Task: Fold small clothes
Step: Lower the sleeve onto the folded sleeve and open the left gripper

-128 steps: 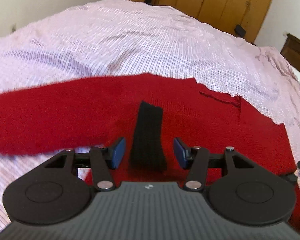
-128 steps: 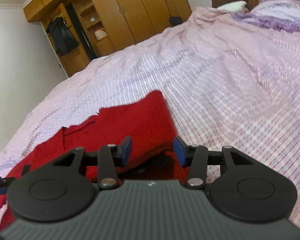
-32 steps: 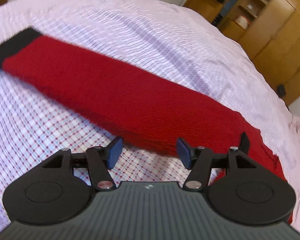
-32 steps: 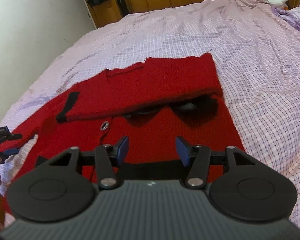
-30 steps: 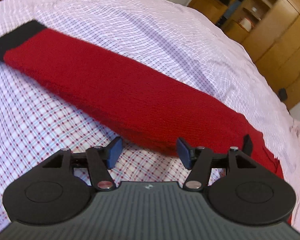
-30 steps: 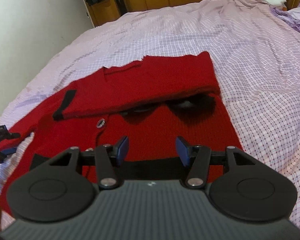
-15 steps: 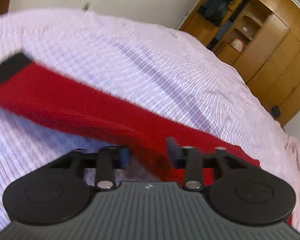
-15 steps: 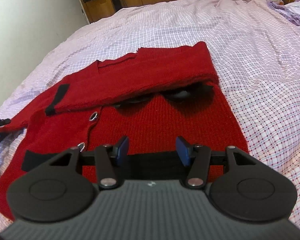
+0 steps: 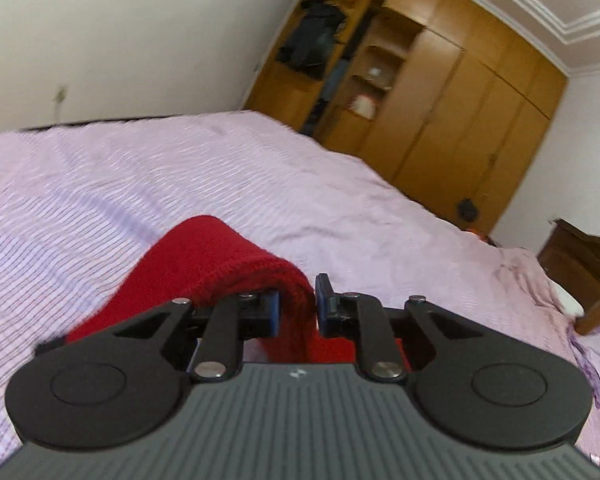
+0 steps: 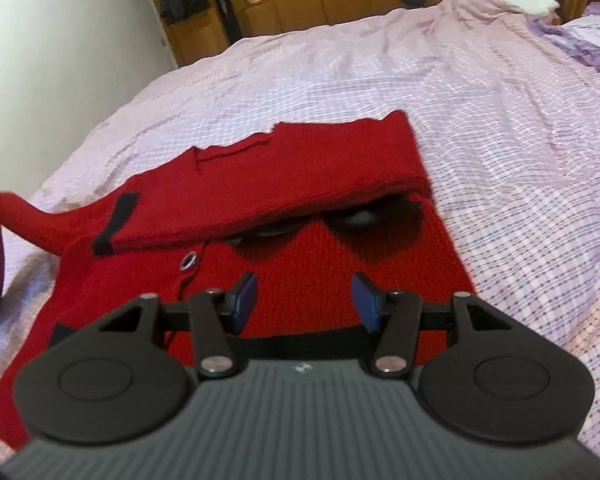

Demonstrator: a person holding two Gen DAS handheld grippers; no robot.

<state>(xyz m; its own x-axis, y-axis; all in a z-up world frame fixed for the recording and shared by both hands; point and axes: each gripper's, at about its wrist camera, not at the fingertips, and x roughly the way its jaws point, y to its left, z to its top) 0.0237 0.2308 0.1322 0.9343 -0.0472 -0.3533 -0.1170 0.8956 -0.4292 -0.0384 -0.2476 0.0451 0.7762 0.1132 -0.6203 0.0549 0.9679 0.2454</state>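
Observation:
A red knit cardigan (image 10: pixel 300 264) with black trim lies on the checked bedspread (image 10: pixel 520 152). Its right sleeve is folded across the chest, black cuff (image 10: pixel 116 220) near the buttons. My left gripper (image 9: pixel 297 308) is shut on the left sleeve (image 9: pixel 204 264) and holds it lifted off the bed; the sleeve drapes over the left finger. In the right wrist view that raised sleeve (image 10: pixel 28 220) hangs at the far left. My right gripper (image 10: pixel 305 300) is open and empty, above the cardigan's lower body near the black hem.
Wooden wardrobes (image 9: pixel 440 112) with open shelves stand beyond the bed's far side. A dark wooden headboard (image 9: pixel 580 264) and purple bedding (image 10: pixel 580 36) lie to the right. A white wall (image 10: pixel 60 60) runs along the bed's left side.
My left gripper has closed on the left sleeve and lifted it off the bed, tilting upward. My right gripper has edged slightly forward over the cardigan's hem, still open.

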